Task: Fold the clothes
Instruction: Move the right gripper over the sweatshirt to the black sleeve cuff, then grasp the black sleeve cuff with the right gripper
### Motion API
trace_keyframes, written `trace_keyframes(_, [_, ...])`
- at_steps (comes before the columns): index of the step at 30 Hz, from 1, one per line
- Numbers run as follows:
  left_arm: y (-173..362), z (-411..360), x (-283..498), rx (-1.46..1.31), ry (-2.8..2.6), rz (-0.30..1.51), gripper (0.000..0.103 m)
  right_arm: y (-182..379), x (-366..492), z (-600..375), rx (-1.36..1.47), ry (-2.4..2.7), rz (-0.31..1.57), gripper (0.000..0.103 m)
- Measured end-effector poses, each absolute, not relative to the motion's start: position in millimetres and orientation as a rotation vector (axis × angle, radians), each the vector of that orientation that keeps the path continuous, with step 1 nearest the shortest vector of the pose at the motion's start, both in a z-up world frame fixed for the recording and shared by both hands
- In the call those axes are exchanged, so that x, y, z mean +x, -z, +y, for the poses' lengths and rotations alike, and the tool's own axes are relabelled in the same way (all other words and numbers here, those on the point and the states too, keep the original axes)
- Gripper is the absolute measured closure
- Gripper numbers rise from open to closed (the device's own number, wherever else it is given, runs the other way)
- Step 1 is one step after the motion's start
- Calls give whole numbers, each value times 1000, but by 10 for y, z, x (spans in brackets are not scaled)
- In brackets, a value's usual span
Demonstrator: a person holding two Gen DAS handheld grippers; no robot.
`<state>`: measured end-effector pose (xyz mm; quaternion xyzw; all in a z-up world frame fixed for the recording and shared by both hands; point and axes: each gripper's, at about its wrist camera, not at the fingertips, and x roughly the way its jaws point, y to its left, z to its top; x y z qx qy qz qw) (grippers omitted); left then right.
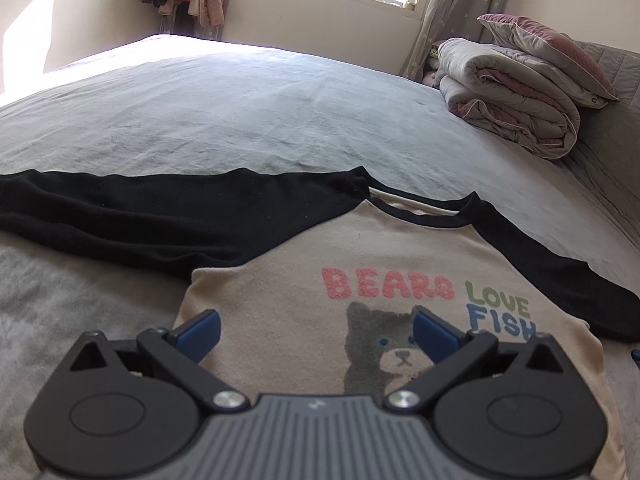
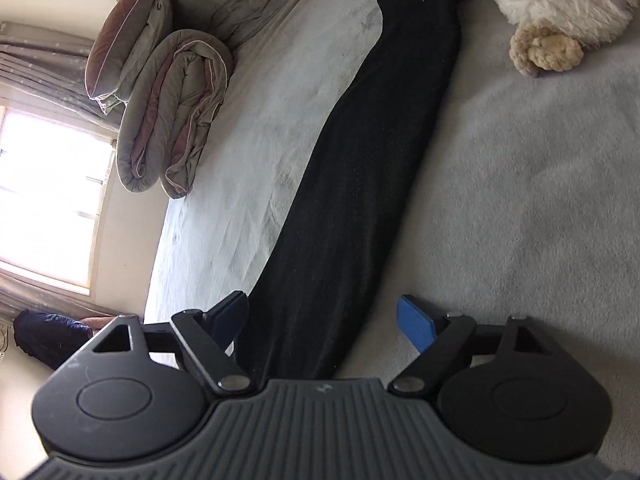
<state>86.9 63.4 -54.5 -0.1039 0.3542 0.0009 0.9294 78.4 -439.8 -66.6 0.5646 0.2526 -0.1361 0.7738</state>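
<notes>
A beige shirt [image 1: 304, 300] with black raglan sleeves is spread face-up on the grey bedspread [image 1: 248, 120]; one sleeve [image 1: 132, 216] extends toward 9 o'clock, the other sleeve [image 2: 360, 168] runs toward 12 o'clock in the right wrist view. The left gripper [image 1: 316, 334] is held with jaws apart above the printed chest, nothing being clamped. The right gripper [image 2: 324, 320] straddles the sleeve near its base, jaws wide and not visibly pressing on the cloth. The sleeve is best pinched through both layers and carried flat across the body. A rolled quilt [image 1: 512, 92] lies at 2 o'clock.
</notes>
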Motion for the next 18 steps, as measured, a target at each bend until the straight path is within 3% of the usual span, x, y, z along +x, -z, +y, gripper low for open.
trace_keyframes(14, [638,597,938,-175,-6,738,1,866,1040,-4676,1284,416,371,41])
trace_keyframes(17, [607,635,936,-191,-8,733,1,886,1110,-4695,1284,440,365,64])
trace_keyframes(18, [592,652,935,-198,-9,729,1,893,1117,-4695,1289,444,367,80])
